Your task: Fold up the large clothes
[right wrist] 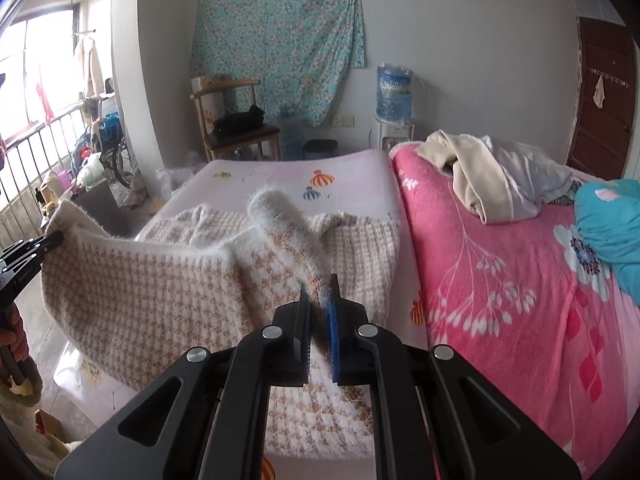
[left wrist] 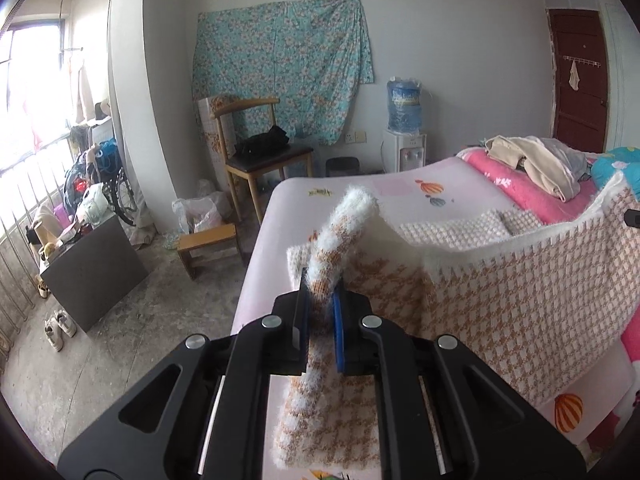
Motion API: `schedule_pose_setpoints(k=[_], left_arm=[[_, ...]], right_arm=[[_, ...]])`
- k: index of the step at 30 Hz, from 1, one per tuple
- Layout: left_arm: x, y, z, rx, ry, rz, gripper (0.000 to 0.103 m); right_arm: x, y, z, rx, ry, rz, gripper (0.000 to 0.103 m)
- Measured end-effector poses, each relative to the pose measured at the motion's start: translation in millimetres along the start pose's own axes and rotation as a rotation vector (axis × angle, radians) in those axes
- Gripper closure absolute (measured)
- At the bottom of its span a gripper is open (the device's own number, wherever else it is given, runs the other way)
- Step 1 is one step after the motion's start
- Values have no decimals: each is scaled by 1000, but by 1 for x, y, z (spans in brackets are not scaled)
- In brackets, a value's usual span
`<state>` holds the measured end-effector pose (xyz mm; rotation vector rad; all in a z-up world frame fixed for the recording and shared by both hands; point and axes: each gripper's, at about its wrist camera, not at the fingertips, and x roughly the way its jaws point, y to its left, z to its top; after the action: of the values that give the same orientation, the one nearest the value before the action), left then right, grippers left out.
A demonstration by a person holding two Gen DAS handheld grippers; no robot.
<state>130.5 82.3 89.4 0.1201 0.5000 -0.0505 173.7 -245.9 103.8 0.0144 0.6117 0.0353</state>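
A fuzzy white-and-tan houndstooth sweater [left wrist: 520, 300] hangs stretched above the pale pink bed sheet [left wrist: 360, 196]. My left gripper [left wrist: 320, 284] is shut on one hem corner, and a furry edge sticks up past its blue pads. In the right wrist view the sweater [right wrist: 160, 292] sags between both hands, with its far part resting on the sheet [right wrist: 280, 176]. My right gripper [right wrist: 320, 292] is shut on the other corner. The left gripper [right wrist: 52, 240] shows at the left edge, held by a hand. The tip of the right gripper [left wrist: 632, 216] peeks in at the right edge.
A pink flowered blanket [right wrist: 500, 280] covers the bed's right side, with a pile of beige and grey clothes [right wrist: 488, 176] and a blue bundle [right wrist: 608, 232] on it. Left of the bed stand a wooden chair [left wrist: 260, 152], a low stool [left wrist: 208, 244] and a dark board [left wrist: 92, 272]. A water dispenser [left wrist: 404, 120] stands at the far wall.
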Motion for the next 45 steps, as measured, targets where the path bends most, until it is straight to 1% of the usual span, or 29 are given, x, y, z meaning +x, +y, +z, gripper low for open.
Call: schedule_pose_setpoints(k=[4, 6, 8, 10, 12, 15, 17, 18, 19, 20, 22, 23, 24, 25, 27, 28, 29, 30, 32, 33, 35, 36, 37, 38, 39, 40, 42, 43, 45], left_arm=[[30, 6, 45, 17, -49, -5, 94], [56, 7, 67, 22, -45, -16, 94], [93, 8, 86, 20, -16, -35, 94], [136, 9, 100, 18, 34, -53, 94], [185, 9, 106, -2, 111, -84, 94], [259, 9, 97, -38, 264, -130, 90], [302, 10, 78, -62, 381, -138, 83], [318, 13, 69, -70, 436, -119, 82], [327, 17, 61, -81, 473, -105, 82], [328, 24, 58, -107, 480, -105, 82], [312, 39, 62, -173, 426, -136, 80], [302, 45, 67, -199, 388, -160, 75], [293, 48, 71, -224, 357, -196, 73], [288, 46, 75, -240, 342, -247, 70], [295, 33, 81, -245, 373, -354, 67], [301, 23, 80, -244, 403, -386, 65], [311, 14, 76, -236, 441, -398, 64], [321, 6, 70, -226, 473, -386, 64], [340, 4, 55, -224, 519, -308, 63], [348, 11, 48, -250, 531, -278, 62], [355, 35, 37, -362, 543, -271, 63], [355, 47, 35, -401, 555, -235, 62], [351, 58, 33, -428, 556, -214, 62], [345, 68, 33, -449, 544, -213, 62], [336, 76, 35, -461, 527, -207, 62], [324, 81, 38, -461, 499, -207, 62], [297, 83, 49, -427, 438, -231, 62], [283, 78, 53, -398, 410, -258, 62], [263, 57, 61, -333, 376, -339, 62]], right_arm=[[22, -6, 47, -17, -57, -1, 96], [45, -12, 70, -20, -63, -2, 96], [74, -20, 89, -7, -49, -1, 96], [110, -30, 104, 11, -21, -1, 96], [152, -42, 112, 40, 25, 9, 96], [218, -61, 110, 111, 137, 40, 95], [259, -75, 98, 167, 230, 62, 79], [277, -82, 91, 192, 281, 53, 61], [288, -88, 84, 209, 318, 31, 58], [293, -93, 80, 224, 334, 20, 58], [283, -102, 78, 254, 298, 35, 57], [274, -103, 81, 258, 263, 47, 57], [267, -102, 84, 254, 230, 60, 56], [263, -98, 89, 246, 208, 84, 56], [271, -83, 95, 222, 223, 165, 56], [280, -72, 97, 212, 247, 215, 56], [291, -62, 96, 203, 283, 260, 56], [303, -53, 93, 192, 321, 279, 56], [327, -46, 84, 173, 383, 236, 56], [335, -52, 80, 188, 388, 225, 55], [340, -71, 78, 255, 380, 194, 57], [338, -81, 80, 284, 373, 162, 60], [333, -89, 82, 311, 359, 164, 59], [326, -94, 85, 315, 348, 124, 59], [319, -96, 89, 294, 339, 55, 59], [307, -96, 92, 272, 320, 28, 59], [284, -89, 97, 247, 286, 61, 55], [273, -80, 97, 218, 274, 80, 51], [255, -54, 93, 129, 267, 126, 48]])
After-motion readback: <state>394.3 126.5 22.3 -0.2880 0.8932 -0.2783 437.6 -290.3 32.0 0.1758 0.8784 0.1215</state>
